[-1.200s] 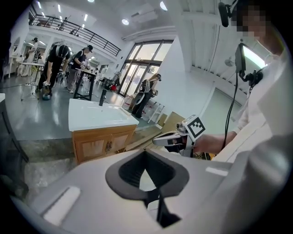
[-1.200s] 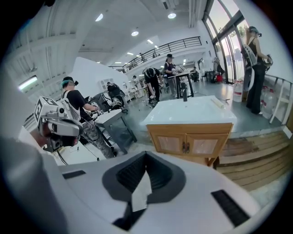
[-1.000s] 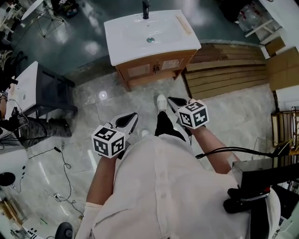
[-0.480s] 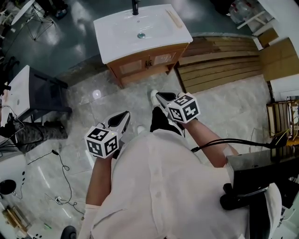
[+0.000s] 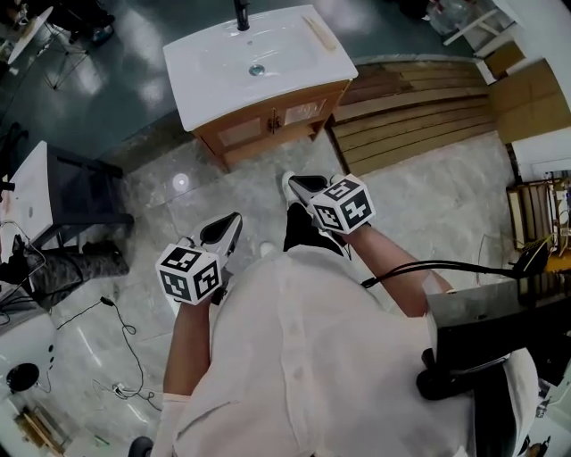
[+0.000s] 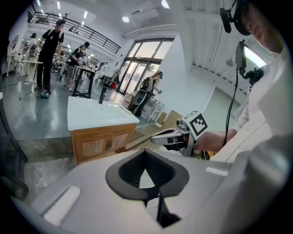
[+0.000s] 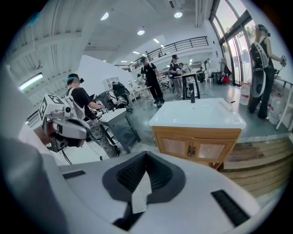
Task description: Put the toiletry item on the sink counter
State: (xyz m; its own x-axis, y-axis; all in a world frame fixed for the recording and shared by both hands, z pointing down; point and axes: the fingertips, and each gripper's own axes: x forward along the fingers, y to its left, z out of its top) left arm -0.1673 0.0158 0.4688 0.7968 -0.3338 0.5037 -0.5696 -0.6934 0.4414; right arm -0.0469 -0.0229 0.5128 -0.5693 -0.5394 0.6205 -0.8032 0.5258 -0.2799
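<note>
The sink counter (image 5: pixel 214 67) is a white top with a basin and a dark faucet (image 5: pixel 241 15) on a wooden cabinet, at the top of the head view. A slim beige item (image 5: pixel 318 33) lies on its right part; it also shows in the right gripper view as the beige item (image 7: pixel 225 106). My left gripper (image 5: pixel 227 228) and right gripper (image 5: pixel 300 184) hang in front of my body, well short of the cabinet, both shut with nothing between the jaws. Each gripper view confirms this: left gripper (image 6: pixel 146 153), right gripper (image 7: pixel 145 155).
A dark table (image 5: pixel 85 192) with a seated person stands at the left. Wooden pallets (image 5: pixel 410 120) lie right of the cabinet, with cardboard (image 5: pixel 531 107) beyond. A cable (image 5: pixel 120 353) trails over the marble floor. Several people stand at tables far behind the sink (image 7: pixel 183 75).
In the head view the sink cabinet has slid left and a little up, and both grippers have drifted left with it. Both stay shut and empty.
</note>
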